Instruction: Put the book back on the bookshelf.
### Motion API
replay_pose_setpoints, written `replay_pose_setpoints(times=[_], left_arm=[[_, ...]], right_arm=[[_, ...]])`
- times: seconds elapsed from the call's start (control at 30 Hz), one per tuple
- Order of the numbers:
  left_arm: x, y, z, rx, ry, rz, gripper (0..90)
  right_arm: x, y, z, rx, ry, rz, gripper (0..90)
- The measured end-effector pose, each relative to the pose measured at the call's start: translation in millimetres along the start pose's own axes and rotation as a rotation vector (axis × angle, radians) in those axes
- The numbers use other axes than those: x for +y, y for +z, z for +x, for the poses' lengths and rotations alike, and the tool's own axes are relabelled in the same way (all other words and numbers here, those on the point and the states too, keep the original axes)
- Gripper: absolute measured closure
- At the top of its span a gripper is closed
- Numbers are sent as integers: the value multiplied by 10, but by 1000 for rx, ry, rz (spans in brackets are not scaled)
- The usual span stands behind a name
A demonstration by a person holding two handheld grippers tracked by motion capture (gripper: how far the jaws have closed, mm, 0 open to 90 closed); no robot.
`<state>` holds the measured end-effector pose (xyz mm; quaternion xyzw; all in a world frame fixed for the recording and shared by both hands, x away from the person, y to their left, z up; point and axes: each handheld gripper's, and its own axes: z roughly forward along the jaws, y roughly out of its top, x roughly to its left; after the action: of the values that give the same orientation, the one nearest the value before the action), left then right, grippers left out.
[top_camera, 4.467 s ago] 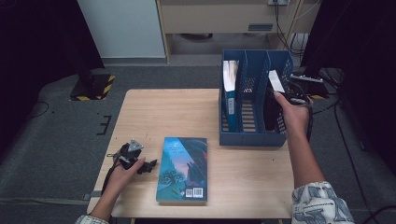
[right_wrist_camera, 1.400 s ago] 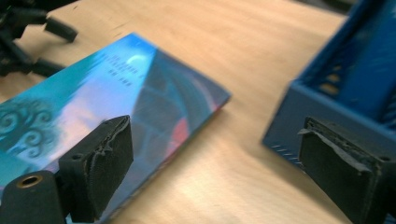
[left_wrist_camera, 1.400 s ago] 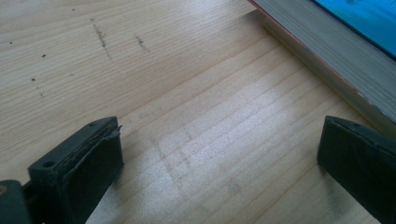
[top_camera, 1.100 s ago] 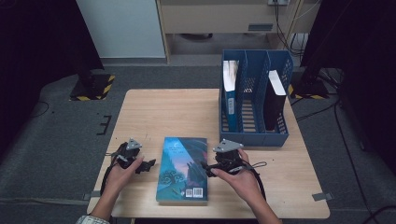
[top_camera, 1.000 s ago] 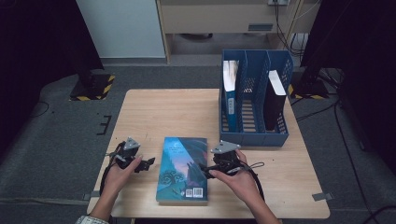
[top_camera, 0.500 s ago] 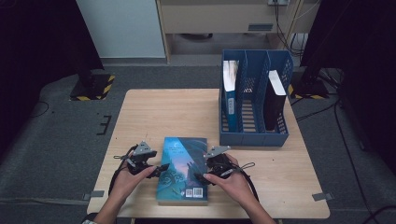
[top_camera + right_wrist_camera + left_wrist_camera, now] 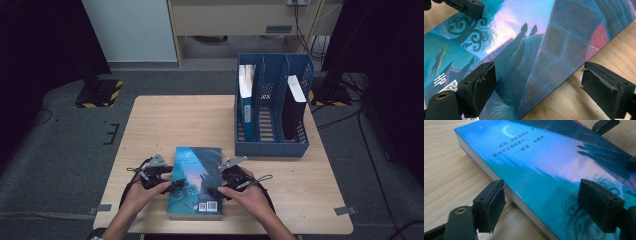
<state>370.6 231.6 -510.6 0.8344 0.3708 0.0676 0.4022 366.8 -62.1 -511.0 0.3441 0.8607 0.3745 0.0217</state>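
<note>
Book (image 7: pixel 196 181) lies flat, seemingly unclamped between left gripper (image 7: pixel 172 186) and right gripper (image 7: pixel 214 191).

Book (image 7: pixel 544 182) cover text too small to read; corners cropped.

A wooden table (image 7: pixel 165 120) stands on grey carpet (image 7: pixel 60 150). On its far right part sits a blue file rack (image 7: pixel 272 145) with upright compartments. A blue-spined book (image 7: pixel 246 95) stands in the left compartment and a black book (image 7: pixel 294 105) with a white top edge in the right one; the middle one holds nothing. Strips of grey tape (image 7: pixel 346 210) lie on the floor by the near corners. A yellow-and-black striped base (image 7: pixel 97 93) rests far left.
</note>
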Motion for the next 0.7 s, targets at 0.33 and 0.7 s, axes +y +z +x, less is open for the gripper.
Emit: replay_pose_setpoints(times=[0.33,0.7], left_arm=[[6,30,49,-24,-11,-1,176],[29,44,146,-20,-10,-8,172]], right_arm=[[-20,14,-18,33,54,12,130],[-12,27,39,47,37,23,131]])
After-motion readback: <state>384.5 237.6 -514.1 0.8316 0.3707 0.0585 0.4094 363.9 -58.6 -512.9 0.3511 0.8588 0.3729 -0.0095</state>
